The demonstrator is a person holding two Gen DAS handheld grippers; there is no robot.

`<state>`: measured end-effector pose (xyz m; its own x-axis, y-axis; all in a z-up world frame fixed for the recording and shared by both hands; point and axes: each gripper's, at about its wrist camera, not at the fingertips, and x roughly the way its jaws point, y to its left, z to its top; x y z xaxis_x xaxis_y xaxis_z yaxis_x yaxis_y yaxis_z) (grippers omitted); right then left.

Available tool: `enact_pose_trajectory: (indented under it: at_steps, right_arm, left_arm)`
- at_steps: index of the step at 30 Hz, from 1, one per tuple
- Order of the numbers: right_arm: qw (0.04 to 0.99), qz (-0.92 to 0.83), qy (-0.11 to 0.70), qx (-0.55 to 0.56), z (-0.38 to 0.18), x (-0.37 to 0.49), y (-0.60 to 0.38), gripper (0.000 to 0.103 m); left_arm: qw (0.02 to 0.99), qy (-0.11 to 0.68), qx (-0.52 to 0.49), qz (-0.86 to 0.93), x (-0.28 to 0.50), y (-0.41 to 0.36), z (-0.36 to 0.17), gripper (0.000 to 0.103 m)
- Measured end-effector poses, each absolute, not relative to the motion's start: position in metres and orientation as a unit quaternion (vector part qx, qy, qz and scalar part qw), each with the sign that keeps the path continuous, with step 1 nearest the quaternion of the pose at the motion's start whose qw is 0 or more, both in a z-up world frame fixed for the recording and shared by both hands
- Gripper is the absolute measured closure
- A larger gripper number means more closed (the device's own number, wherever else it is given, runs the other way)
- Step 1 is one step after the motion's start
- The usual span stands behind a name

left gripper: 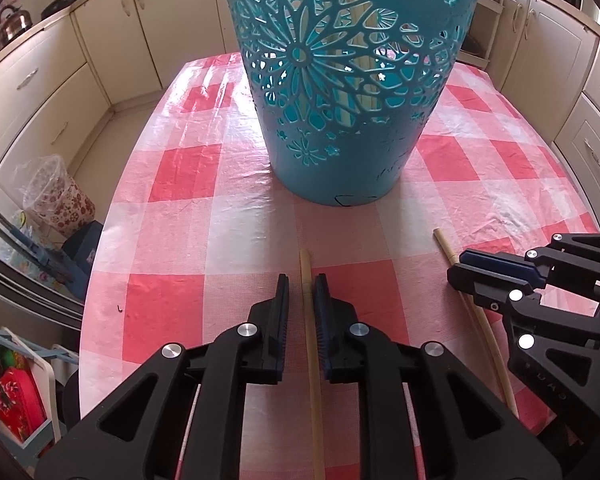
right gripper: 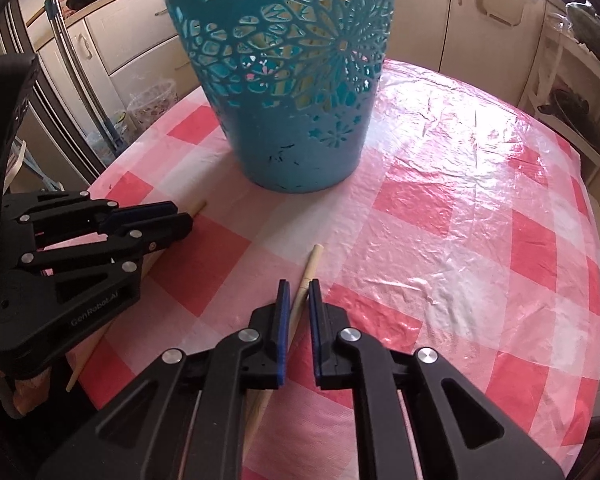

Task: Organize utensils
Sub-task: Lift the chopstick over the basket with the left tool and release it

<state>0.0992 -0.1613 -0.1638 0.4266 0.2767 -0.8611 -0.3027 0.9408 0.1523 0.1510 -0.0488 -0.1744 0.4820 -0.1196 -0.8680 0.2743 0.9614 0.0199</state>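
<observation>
My left gripper (left gripper: pixel 303 280) is pinched narrow around one chopstick (left gripper: pixel 306 276) lying on the checked table (left gripper: pixel 188 240). My right gripper (right gripper: pixel 299 285) clamps a second chopstick (right gripper: pixel 311 266). The teal basket (left gripper: pixel 340 100) stands at twelve o'clock, more sticks showing inside it.

Glossy plastic tablecloth (left gripper: pixel 180 216), seemingly bamboo chopsticks (left gripper: pixel 309 312)
</observation>
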Motion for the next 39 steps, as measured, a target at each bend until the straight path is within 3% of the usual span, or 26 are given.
enact_pose_trajectory:
  at_steps: [3, 5, 15, 29, 39]
  right_arm:
    - [0.853, 0.166, 0.495, -0.003, -0.165, 0.095, -0.163, 0.094]
    - [0.861, 0.169, 0.48, 0.002, -0.169, 0.091, -0.165, 0.094]
    - [0.868, 0.164, 0.469, -0.002, -0.168, 0.088, -0.162, 0.094]
    - [0.869, 0.165, 0.467, 0.004, -0.169, 0.087, -0.162, 0.094]
    - [0.867, 0.173, 0.467, 0.02, -0.169, 0.089, -0.169, 0.094]
  left_arm:
    - [0.859, 0.492, 0.079, -0.117, 0.15, -0.048, -0.175, 0.091]
    - [0.86, 0.49, 0.078, -0.121, 0.15, -0.048, -0.176, 0.098]
    - [0.865, 0.479, 0.004, -0.151, 0.143, -0.022, -0.16, 0.098]
    - [0.91, 0.339, -0.113, -0.209, 0.135, 0.032, -0.012, 0.099]
    - [0.945, 0.228, -0.122, -0.201, 0.208, -0.012, 0.052, 0.098]
